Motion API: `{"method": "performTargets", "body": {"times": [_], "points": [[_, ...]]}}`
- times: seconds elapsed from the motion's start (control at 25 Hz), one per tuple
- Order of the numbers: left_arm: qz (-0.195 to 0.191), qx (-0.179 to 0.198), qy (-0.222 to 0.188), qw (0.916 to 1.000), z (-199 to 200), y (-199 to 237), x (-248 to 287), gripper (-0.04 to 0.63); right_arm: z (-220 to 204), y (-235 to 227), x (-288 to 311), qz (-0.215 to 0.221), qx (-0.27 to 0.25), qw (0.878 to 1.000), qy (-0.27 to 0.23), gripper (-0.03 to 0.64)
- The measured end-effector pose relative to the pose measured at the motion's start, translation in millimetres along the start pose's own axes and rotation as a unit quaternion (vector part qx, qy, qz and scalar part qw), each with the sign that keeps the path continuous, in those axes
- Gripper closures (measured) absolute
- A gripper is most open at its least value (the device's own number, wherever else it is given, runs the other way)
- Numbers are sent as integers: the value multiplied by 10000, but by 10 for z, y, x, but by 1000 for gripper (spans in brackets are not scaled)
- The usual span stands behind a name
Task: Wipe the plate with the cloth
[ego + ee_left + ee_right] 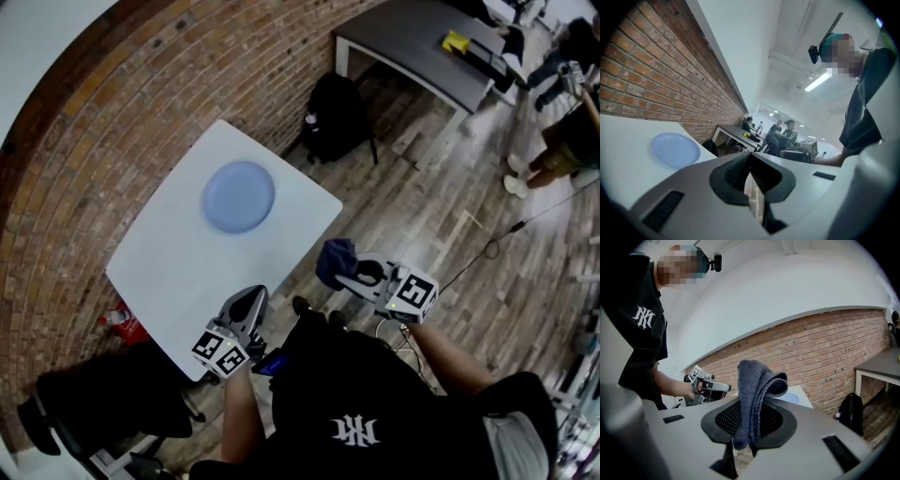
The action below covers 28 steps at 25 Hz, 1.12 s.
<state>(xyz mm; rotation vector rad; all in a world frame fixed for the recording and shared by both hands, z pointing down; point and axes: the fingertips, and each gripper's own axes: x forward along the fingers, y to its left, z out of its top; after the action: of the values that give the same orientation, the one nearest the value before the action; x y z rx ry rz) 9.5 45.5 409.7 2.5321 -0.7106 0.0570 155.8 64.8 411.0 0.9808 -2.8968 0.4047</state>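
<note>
A round light-blue plate (239, 197) lies toward the far side of the white table (169, 272); it also shows in the left gripper view (675, 149), and a sliver of it (791, 398) shows behind the cloth. My right gripper (345, 270) is off the table's right edge, over the wooden floor, shut on a folded dark blue cloth (335, 262) that stands up between its jaws (754, 390). My left gripper (251, 298) hovers at the table's near corner, jaws shut on nothing (752, 180). Both grippers are well short of the plate.
A brick wall (141, 103) runs behind the table. A black backpack (336, 112) sits on the floor past the far corner, by a grey table (422, 47). People stand at the far right (562, 122). A red item (122, 321) and a black chair (103, 394) are at the left.
</note>
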Motion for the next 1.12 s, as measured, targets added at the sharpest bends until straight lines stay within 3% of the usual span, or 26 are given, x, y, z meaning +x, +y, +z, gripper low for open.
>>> {"method": "performTargets", "body": {"times": [0.16,0.52,0.88,1.12], "points": [[195,-106,-65,9997,102,297,127,592,2,-247,105,23,37,9999,108,534],[124,-338,-105,9993,454,945,458,592,203,-804,715,42,112,9992,384,534],[411,-736,-414,9956,643,1723,338,592,481,-1030,1328,239,25,9972,704,534],[599,-748,-105,9953,480,2073,334,592,596,-1161,1627,280,-118,9949,962,534]]}}
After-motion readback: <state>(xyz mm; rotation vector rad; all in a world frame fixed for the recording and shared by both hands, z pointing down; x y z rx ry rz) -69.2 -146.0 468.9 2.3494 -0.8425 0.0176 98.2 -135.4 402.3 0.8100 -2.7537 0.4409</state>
